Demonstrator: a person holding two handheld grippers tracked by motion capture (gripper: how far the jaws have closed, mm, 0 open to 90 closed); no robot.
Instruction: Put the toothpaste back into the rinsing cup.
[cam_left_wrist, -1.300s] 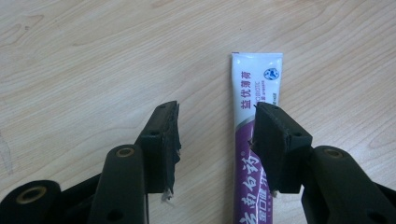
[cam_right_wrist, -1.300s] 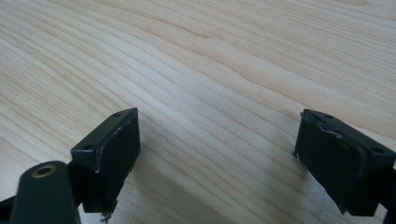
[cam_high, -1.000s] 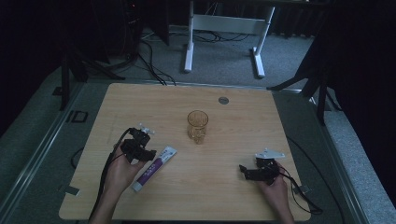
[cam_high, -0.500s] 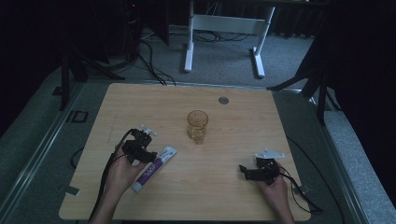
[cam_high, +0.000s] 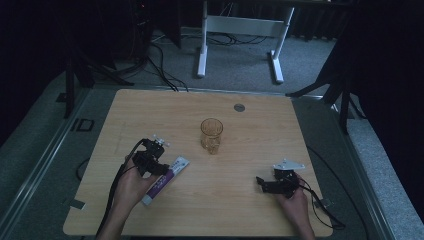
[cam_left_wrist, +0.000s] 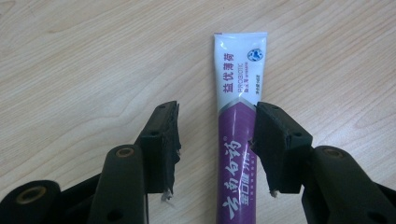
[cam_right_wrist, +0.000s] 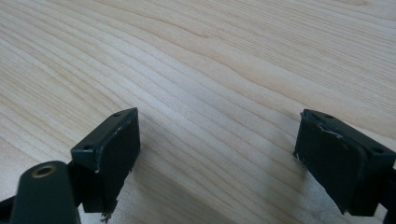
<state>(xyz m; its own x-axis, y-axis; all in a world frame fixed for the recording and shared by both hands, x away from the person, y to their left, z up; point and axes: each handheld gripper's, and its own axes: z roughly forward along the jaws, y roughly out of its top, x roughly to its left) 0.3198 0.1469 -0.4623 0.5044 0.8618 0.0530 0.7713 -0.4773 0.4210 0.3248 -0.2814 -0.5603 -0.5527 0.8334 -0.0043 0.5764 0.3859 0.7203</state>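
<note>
A purple and white toothpaste tube (cam_high: 166, 179) lies flat on the wooden table (cam_high: 240, 150), left of centre. My left gripper (cam_high: 156, 168) points down over the tube. In the left gripper view the tube (cam_left_wrist: 236, 154) runs between the jaws of the left gripper (cam_left_wrist: 217, 128). The jaws stand apart. The right pad (cam_left_wrist: 275, 140) overlaps the tube's edge, and the left pad (cam_left_wrist: 163, 135) is off it with bare wood between. My right gripper (cam_high: 261, 182) rests near the table's front right, open, with bare wood between the jaws of the right gripper (cam_right_wrist: 217, 144).
An amber drinking glass (cam_high: 211, 134) stands upright at the table's middle. A small grey round disc (cam_high: 239, 107) sits near the far edge. Beyond the table are a white desk frame (cam_high: 240, 30) and cables on the floor.
</note>
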